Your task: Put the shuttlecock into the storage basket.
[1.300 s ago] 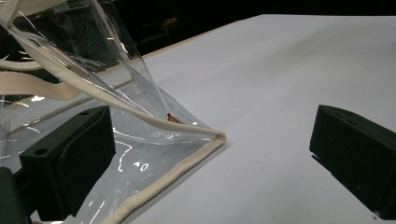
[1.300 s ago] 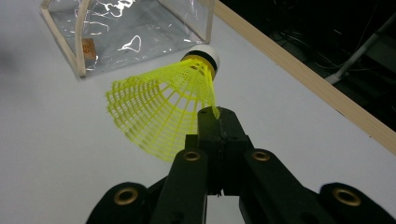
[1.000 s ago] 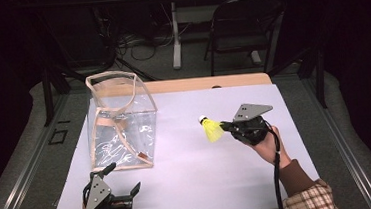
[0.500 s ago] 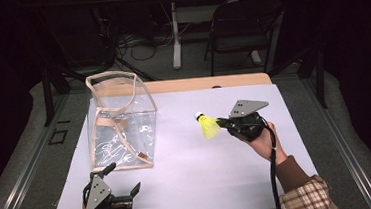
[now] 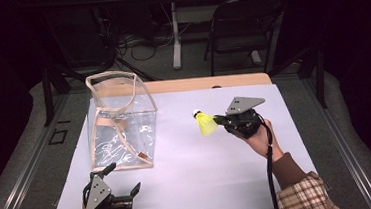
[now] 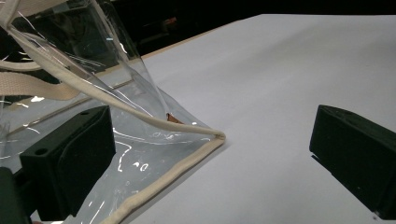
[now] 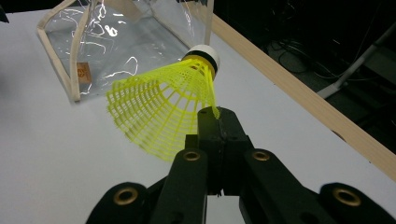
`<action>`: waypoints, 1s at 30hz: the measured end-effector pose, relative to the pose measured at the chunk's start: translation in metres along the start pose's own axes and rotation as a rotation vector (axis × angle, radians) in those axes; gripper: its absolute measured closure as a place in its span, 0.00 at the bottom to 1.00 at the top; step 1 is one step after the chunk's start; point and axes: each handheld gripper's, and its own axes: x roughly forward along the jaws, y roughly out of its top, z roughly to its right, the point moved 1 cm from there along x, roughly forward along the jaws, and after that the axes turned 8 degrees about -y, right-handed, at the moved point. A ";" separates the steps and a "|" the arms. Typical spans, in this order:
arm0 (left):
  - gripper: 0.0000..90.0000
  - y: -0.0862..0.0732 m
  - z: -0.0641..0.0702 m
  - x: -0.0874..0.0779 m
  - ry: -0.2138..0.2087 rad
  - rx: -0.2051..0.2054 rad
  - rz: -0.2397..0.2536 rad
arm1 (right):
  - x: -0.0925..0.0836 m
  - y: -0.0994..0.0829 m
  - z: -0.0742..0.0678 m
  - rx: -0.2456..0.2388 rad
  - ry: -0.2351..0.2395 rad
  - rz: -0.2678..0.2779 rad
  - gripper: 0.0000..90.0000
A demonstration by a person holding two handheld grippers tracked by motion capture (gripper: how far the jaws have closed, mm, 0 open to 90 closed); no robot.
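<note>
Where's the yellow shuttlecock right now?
In the high view the yellow shuttlecock sits right of centre, pinched by its skirt in the right gripper, right of the clear bag.

A clear plastic tote bag with cream fabric trim and straps (image 5: 122, 122) stands upright near the left edge of the white-covered table (image 5: 204, 178); beyond the far edge, a dark folding chair (image 5: 240, 27) stands on the floor among cables (image 5: 133, 41).

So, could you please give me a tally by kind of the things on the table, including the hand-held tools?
Yellow shuttlecock: 1
Clear bag: 1
Hand-held tools: 2, the left tool and the right tool
Total: 4
</note>
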 end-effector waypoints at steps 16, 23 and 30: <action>0.00 0.000 0.000 0.000 0.000 -0.003 0.001 | 0.009 0.007 0.002 0.006 -0.003 0.013 1.00; 0.00 0.000 -0.001 0.000 0.000 -0.005 0.002 | 0.013 0.010 0.002 0.008 -0.002 0.019 1.00; 0.00 -0.001 -0.002 0.001 0.001 -0.009 -0.001 | 0.016 0.016 0.002 0.009 -0.001 0.030 1.00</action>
